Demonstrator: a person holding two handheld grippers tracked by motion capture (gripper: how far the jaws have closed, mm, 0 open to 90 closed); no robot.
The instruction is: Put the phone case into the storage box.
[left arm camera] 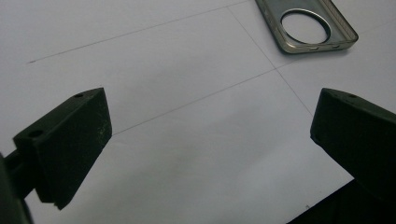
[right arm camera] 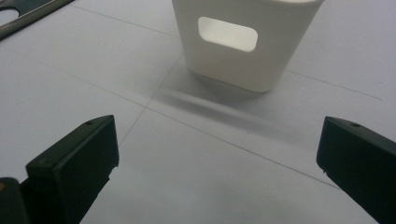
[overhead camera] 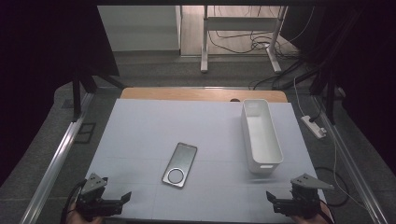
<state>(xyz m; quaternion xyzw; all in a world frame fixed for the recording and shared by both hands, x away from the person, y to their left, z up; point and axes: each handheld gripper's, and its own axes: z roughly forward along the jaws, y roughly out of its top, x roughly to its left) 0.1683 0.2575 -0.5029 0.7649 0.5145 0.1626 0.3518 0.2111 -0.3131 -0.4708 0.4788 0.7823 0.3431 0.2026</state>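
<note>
Lying between both tools (overhead camera: 127, 198) (overhead camera: 270, 198): phone case (overhead camera: 180, 164).

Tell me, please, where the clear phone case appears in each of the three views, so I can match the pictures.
High view: the clear phone case lies flat near the middle of the white table, left of the white bin.
Left gripper view: top right, its ring end cut off by the edge.
Right gripper view: a sliver at the top-left corner.
Shared landmark: the thin lines crossing on the table.

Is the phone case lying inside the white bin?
No, the phone case lies flat on the table, apart from the white bin and to its left.
</note>
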